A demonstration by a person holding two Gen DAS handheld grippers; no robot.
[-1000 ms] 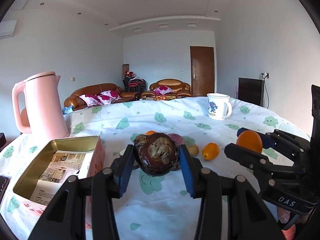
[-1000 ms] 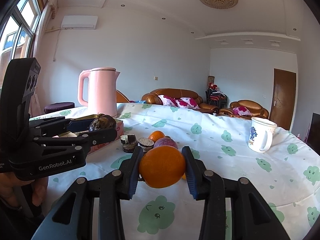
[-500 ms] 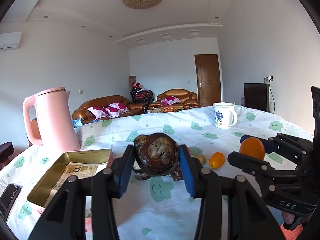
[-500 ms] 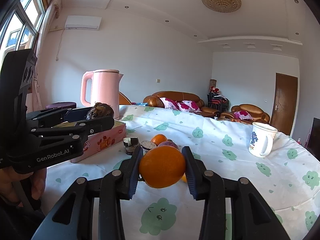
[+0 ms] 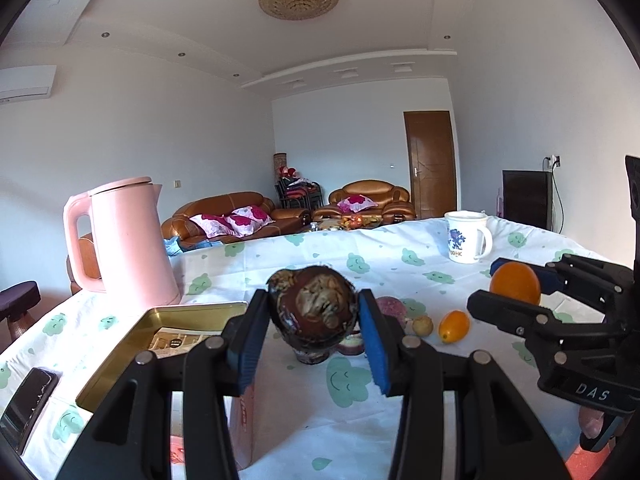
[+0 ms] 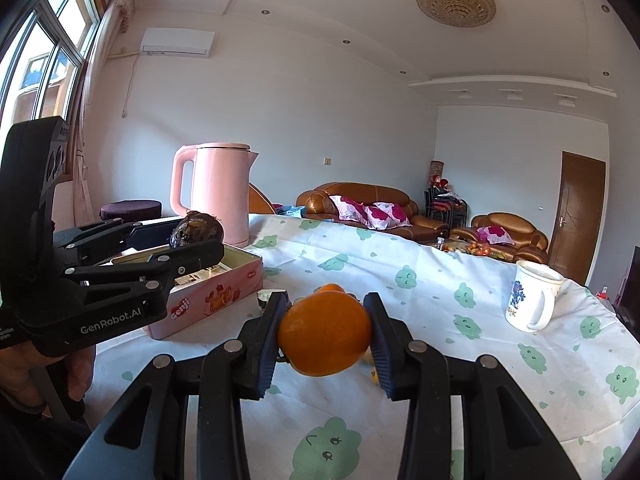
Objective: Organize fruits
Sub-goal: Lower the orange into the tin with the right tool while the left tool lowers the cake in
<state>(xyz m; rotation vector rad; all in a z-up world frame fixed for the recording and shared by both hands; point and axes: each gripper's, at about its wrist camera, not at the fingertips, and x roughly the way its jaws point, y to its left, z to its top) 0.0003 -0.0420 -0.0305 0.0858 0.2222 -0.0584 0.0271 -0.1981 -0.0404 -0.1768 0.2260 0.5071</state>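
My left gripper [image 5: 313, 322] is shut on a dark brown, wrinkled fruit [image 5: 312, 308], held above the table beside the open tin box [image 5: 188, 314]. In the right wrist view that dark fruit [image 6: 196, 229] hangs over the tin box [image 6: 216, 298], whose side is pink. My right gripper [image 6: 325, 336] is shut on an orange [image 6: 324, 334] above the tablecloth. From the left wrist view, the right gripper [image 5: 510, 290] and its orange [image 5: 515, 283] are off to the right. Loose on the cloth lie a small orange fruit [image 5: 454, 326], a tan one [image 5: 423, 325] and a purple one [image 5: 386, 306].
A pink kettle [image 5: 128, 240] stands behind the tin. A white mug [image 5: 466, 237] sits at the far right of the table. A dark phone [image 5: 30, 400] lies at the near left edge. Another orange [image 6: 330, 288] sits behind the held one.
The left gripper has swung a little to the left and tipped up, so the tin and kettle sit further right in its view. Both grips are unchanged.
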